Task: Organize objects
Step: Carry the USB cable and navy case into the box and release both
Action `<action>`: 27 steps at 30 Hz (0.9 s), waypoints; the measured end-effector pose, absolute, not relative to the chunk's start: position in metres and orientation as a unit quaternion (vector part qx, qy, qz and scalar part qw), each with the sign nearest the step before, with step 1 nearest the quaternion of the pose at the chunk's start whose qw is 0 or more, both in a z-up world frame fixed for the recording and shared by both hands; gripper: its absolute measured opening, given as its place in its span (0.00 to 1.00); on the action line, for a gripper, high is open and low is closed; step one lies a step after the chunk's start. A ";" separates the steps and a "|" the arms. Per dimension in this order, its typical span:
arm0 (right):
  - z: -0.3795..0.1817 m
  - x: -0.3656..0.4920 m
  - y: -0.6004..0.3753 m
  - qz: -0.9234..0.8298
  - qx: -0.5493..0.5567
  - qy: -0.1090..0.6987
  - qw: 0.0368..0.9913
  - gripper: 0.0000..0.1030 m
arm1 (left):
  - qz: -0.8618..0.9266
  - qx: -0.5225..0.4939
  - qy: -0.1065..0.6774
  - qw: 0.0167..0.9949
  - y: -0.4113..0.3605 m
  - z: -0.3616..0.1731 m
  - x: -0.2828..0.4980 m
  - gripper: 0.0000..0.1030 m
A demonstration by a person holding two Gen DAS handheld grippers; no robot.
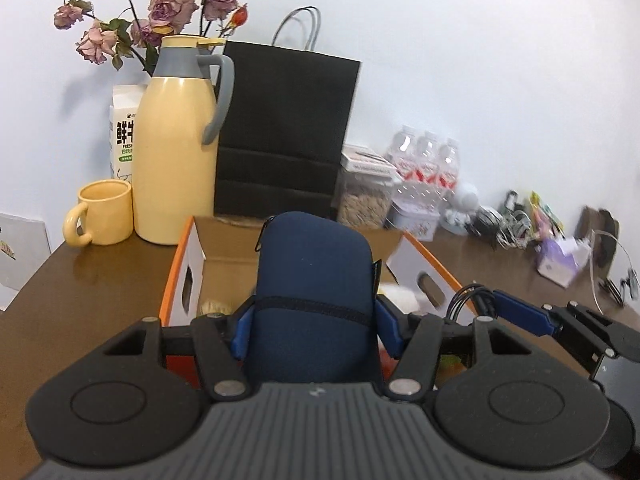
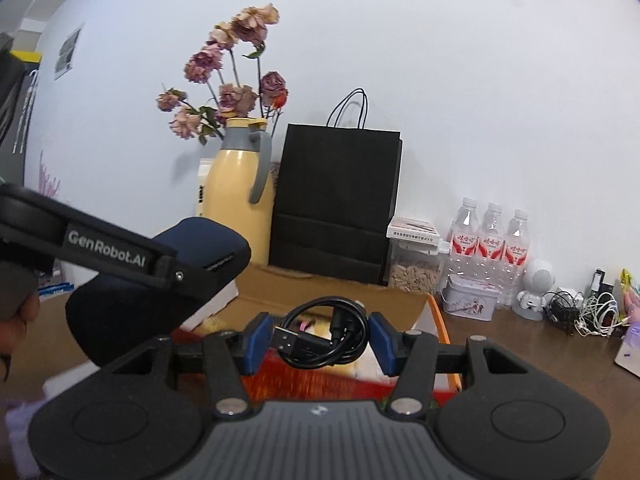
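Note:
My left gripper (image 1: 314, 322) is shut on a navy blue zip pouch (image 1: 312, 264), holding it upright above an open cardboard box (image 1: 176, 264) with orange edges. Soft and red items lie blurred inside the box. In the right wrist view the same pouch (image 2: 200, 240) hangs at the left, over the box's near left corner. My right gripper (image 2: 320, 338) is shut on a coiled black USB cable (image 2: 348, 320), also held above the box (image 2: 438, 320). The left wrist view catches that cable (image 1: 468, 300) at the right, by the right gripper's blue finger.
Behind the box stand a yellow thermos jug (image 1: 176, 152), a yellow mug (image 1: 104, 212), a milk carton, dried roses and a black paper bag (image 1: 284, 132). To the right are a seed jar (image 2: 414, 264), three water bottles (image 2: 492, 240), a tin, a white figurine and tangled cables (image 2: 588, 312).

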State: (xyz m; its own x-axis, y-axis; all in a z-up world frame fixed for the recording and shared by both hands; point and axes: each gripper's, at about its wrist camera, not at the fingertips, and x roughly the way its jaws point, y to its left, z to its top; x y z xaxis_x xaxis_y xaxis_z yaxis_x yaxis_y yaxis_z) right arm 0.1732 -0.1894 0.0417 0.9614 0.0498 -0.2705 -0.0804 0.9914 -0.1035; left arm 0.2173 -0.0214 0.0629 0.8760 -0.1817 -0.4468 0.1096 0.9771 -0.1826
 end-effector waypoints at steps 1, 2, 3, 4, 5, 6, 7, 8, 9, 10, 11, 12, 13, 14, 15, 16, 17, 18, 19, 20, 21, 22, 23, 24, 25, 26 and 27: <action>0.043 0.183 -0.187 0.033 -0.056 0.138 0.988 0.50 | -0.072 -0.079 0.238 0.965 -0.020 0.064 0.225 0.59; 0.043 0.194 -0.185 0.034 -0.055 0.143 0.988 0.50 | -0.069 -0.082 0.238 0.965 -0.019 0.064 0.234 0.59; 0.043 0.204 -0.182 0.035 -0.055 0.147 0.987 0.50 | -0.066 -0.083 0.239 0.965 -0.018 0.064 0.241 0.59; 0.043 0.213 -0.181 0.036 -0.056 0.151 0.986 0.50 | -0.061 -0.086 0.238 0.966 -0.017 0.064 0.248 0.59; 0.042 0.224 -0.178 0.036 -0.059 0.156 0.985 0.50 | -0.055 -0.085 0.236 0.966 -0.017 0.064 0.256 0.59; 0.041 0.233 -0.176 0.037 -0.063 0.159 0.985 0.50 | -0.051 -0.084 0.235 0.967 -0.017 0.063 0.262 0.59; 0.040 0.240 -0.174 0.037 -0.066 0.163 0.984 0.50 | -0.046 -0.086 0.234 0.967 -0.016 0.063 0.268 0.59; 0.038 0.251 -0.172 0.037 -0.068 0.169 0.983 0.50 | -0.042 -0.087 0.233 0.968 -0.015 0.063 0.275 0.59; 0.037 0.260 -0.170 0.037 -0.068 0.175 0.982 0.50 | -0.039 -0.089 0.233 0.968 -0.014 0.063 0.281 0.59; 0.036 0.269 -0.170 0.037 -0.066 0.181 0.981 0.50 | -0.035 -0.091 0.232 0.968 -0.013 0.063 0.287 0.59; 0.035 0.277 -0.169 0.037 -0.061 0.187 0.980 0.50 | -0.030 -0.091 0.231 0.968 -0.012 0.062 0.293 0.59; 0.035 0.284 -0.169 0.037 -0.056 0.191 0.979 0.50 | -0.025 -0.093 0.230 0.968 -0.010 0.061 0.299 0.59; 0.034 0.291 -0.169 0.035 -0.051 0.195 0.979 0.50 | -0.020 -0.093 0.230 0.968 -0.009 0.059 0.304 0.59; 0.033 0.296 -0.169 0.034 -0.045 0.197 0.979 0.50 | -0.015 -0.093 0.232 0.968 -0.007 0.057 0.309 0.59; 0.031 0.301 -0.169 0.035 -0.040 0.198 0.979 0.50 | -0.013 -0.097 0.232 0.968 -0.005 0.055 0.312 0.59; 0.029 0.303 -0.169 0.035 -0.037 0.198 0.979 0.50 | -0.011 -0.101 0.232 0.967 -0.003 0.051 0.315 0.59; 0.026 0.304 -0.170 0.037 -0.034 0.197 0.979 0.50 | -0.008 -0.097 0.236 0.967 -0.002 0.049 0.319 0.59; 0.023 0.307 -0.170 0.040 -0.035 0.199 0.978 0.50 | -0.009 -0.095 0.243 0.965 0.000 0.046 0.323 0.59; 0.021 0.309 -0.170 0.044 -0.033 0.202 0.978 0.50 | -0.011 -0.100 0.248 0.964 0.002 0.043 0.327 0.59; 0.019 0.311 -0.171 0.049 -0.029 0.205 0.977 0.50 | -0.011 -0.102 0.254 0.962 0.004 0.040 0.330 0.59; 0.017 0.312 -0.171 0.053 -0.028 0.208 0.976 0.50 | -0.011 -0.103 0.257 0.961 0.005 0.038 0.332 0.59; 0.015 0.314 -0.171 0.055 -0.029 0.211 0.976 0.50 | -0.009 -0.102 0.260 0.960 0.006 0.036 0.334 0.59; 0.013 0.315 -0.170 0.055 -0.030 0.214 0.975 0.50 | -0.008 -0.101 0.262 0.960 0.006 0.035 0.335 0.59; 0.012 0.316 -0.170 0.056 -0.031 0.216 0.974 0.50 | -0.008 -0.101 0.264 0.959 0.007 0.034 0.335 0.60; 0.011 0.317 -0.170 0.056 -0.031 0.218 0.974 0.51 | -0.009 -0.100 0.265 0.959 0.007 0.033 0.335 0.60; 0.010 0.318 -0.170 0.055 -0.031 0.220 0.973 0.51 | -0.010 -0.100 0.266 0.959 0.006 0.032 0.335 0.61; 0.009 0.317 -0.170 0.053 -0.031 0.221 0.973 0.51 | -0.012 -0.098 0.264 0.959 0.006 0.032 0.335 0.61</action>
State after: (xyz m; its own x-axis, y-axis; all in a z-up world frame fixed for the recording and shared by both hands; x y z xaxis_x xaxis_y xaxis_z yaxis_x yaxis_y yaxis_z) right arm 0.3171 -0.1702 0.0094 0.8972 0.0890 -0.4326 -0.1162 0.9926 -0.0367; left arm 0.3346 0.0059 0.0316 0.8599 -0.0742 -0.5051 -0.0299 0.9804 -0.1949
